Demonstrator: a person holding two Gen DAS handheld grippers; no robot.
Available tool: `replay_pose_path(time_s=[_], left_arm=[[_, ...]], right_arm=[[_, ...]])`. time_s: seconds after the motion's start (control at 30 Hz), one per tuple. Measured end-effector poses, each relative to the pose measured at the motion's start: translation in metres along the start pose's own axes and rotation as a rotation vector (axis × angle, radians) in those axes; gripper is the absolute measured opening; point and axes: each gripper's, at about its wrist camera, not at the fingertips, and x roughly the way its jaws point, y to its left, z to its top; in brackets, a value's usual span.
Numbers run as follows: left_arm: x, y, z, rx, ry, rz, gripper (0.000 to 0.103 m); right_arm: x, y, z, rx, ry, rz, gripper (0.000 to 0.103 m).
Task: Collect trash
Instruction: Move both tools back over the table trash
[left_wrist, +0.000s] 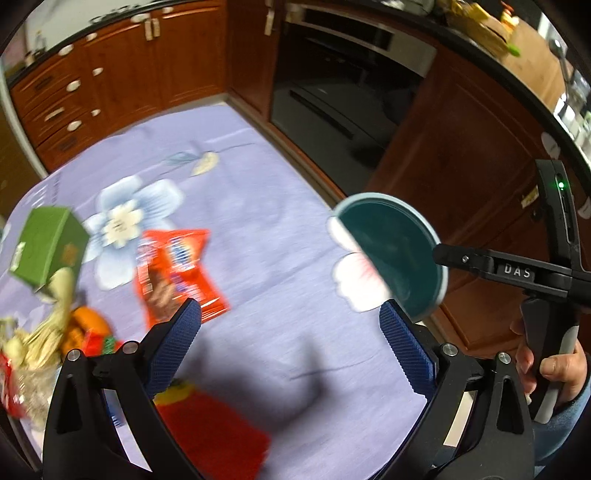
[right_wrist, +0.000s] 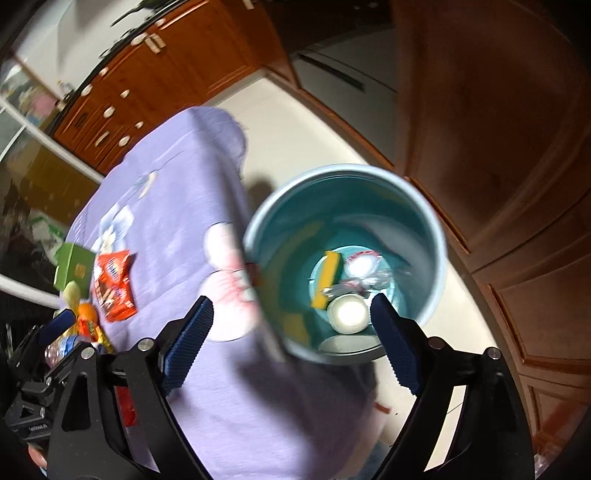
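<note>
Lying below right tool (right_wrist: 291, 317): bin (right_wrist: 439, 236)

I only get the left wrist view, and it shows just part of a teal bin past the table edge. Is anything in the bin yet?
Observer: Yes. The right wrist view looks straight down into the bin, and a yellow sponge leans near the bottom.
Operator: Only the sponge?
Observer: No. A white round thing sits next to it, with a crumpled wrapper just above; too blurred to say more.
Operator: Is the right gripper carrying anything?
Observer: No. The right gripper is open, with nothing between its pads.
</note>
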Motion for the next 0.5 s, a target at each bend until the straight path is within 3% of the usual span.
replay_pose_path(time_s=[0.3,0.5], left_arm=[[-0.061,0.081,-0.045,-0.096,-0.079,0.087,0.098],[-0.096,0.143,-0.089,-0.178,-0.107,0.15,0.099]], right_arm=[[-0.001,0.097,-0.028,-0.188,0.028,0.029,0.084],[0.005,0.184,-0.06,-0.398,0.062,0.045,0.084]])
